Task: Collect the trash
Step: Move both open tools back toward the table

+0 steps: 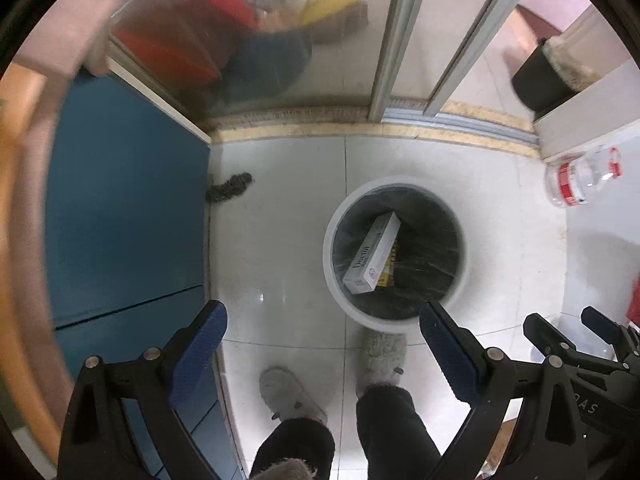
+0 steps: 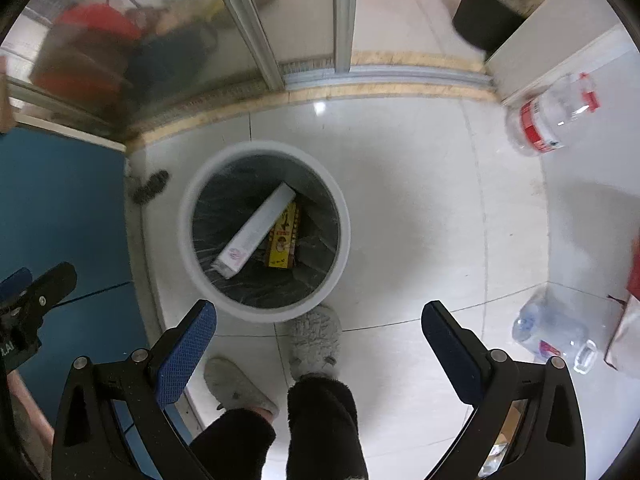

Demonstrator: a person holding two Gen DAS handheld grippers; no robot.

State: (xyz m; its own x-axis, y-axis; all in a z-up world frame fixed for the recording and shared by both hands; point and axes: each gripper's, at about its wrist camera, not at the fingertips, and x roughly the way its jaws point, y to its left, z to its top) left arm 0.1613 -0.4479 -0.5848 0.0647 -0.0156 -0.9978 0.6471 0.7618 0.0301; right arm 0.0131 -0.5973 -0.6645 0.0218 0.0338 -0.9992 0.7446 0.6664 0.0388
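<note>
Both grippers hang over a tiled floor, fingers spread wide and holding nothing: left gripper [image 1: 322, 354], right gripper [image 2: 318, 354]. Below them stands a white round bin [image 1: 334, 280] lined with a dark bag. Inside it lies a long white carton [image 1: 372, 258] printed "Doctor" along its side; smaller print is illegible. Beside and partly under it sits a yellow box [image 2: 284, 240] with red and black graphics, text unreadable. A clear plastic bottle [image 2: 550, 116] with a red-and-white label lies on its side near the wall, well apart from the bin; label wording cannot be made out. A second clear bottle [image 2: 554, 328] lies near the right gripper. The person's grey slipper [image 2: 316, 340] touches the bin's base.
</note>
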